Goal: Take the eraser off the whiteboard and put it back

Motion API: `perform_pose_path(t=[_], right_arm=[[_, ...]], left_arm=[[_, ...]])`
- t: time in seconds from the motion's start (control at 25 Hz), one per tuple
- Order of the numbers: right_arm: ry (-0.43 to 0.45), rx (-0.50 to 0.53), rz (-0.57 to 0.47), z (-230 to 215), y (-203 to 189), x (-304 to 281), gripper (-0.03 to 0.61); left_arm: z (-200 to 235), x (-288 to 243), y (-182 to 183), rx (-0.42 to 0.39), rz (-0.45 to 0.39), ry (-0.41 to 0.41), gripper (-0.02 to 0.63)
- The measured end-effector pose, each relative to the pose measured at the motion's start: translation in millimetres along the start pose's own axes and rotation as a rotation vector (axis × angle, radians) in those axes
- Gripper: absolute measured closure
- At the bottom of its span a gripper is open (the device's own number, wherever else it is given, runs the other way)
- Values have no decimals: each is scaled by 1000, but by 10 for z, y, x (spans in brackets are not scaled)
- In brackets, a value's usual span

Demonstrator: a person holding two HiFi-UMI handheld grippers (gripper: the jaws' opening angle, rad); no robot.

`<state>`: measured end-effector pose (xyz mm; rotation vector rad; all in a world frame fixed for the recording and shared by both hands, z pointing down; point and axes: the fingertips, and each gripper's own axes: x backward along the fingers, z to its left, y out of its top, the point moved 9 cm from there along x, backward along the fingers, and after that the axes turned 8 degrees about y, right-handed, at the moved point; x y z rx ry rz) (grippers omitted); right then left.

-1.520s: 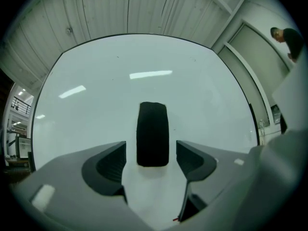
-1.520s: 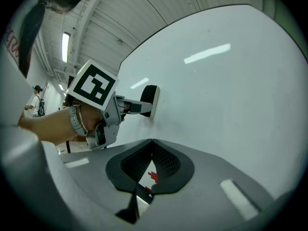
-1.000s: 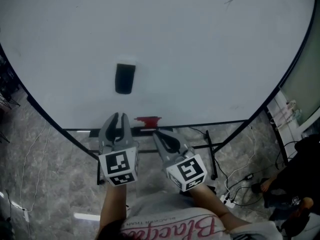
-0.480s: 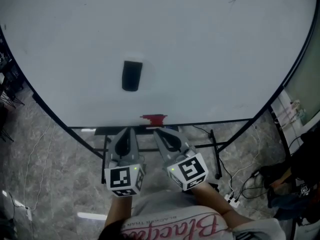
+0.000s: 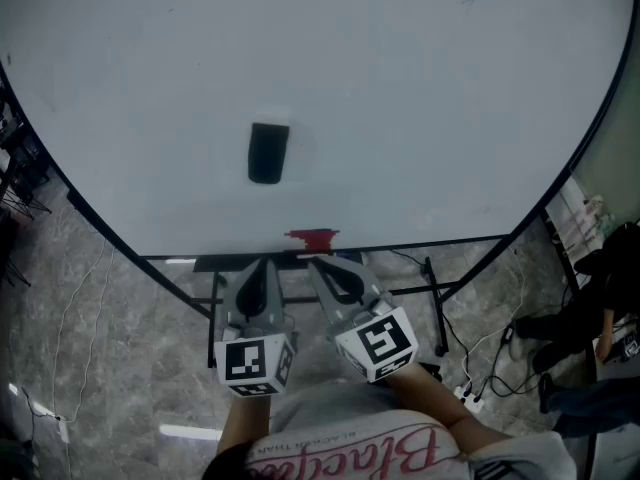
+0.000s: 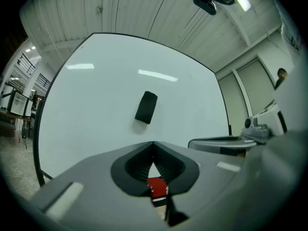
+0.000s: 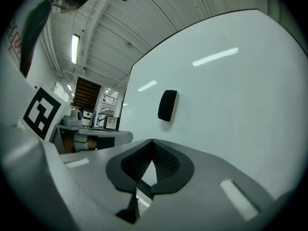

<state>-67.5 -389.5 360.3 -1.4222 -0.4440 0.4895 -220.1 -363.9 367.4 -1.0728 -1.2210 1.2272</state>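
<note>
Glossy smooth whiteboard (image 5: 400,118) carries a matt black eraser (image 5: 268,153).

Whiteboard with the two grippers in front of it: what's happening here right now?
A person holds a grey two-jaw gripper in each hand, low in front of the large white whiteboard. The left gripper and the right gripper are both shut, with nothing between their jaws. The black rectangular eraser sits on the board above them, and neither gripper touches it. A small red item lies at the board's bottom edge.
</note>
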Motion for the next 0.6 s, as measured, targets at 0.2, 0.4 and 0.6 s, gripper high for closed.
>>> perform_pose_path(t=[0.2, 0.4, 0.6], right_arm=[[5, -5, 3, 5, 0, -4, 580], [8, -3, 0, -5, 0, 0, 580], [4, -9, 8, -16, 10, 18, 580]], left_arm=[[-15, 8, 0, 0, -5, -7, 614], [-24, 10, 15, -1, -11, -8, 614], [-32, 12, 18, -5, -10, -1, 614]])
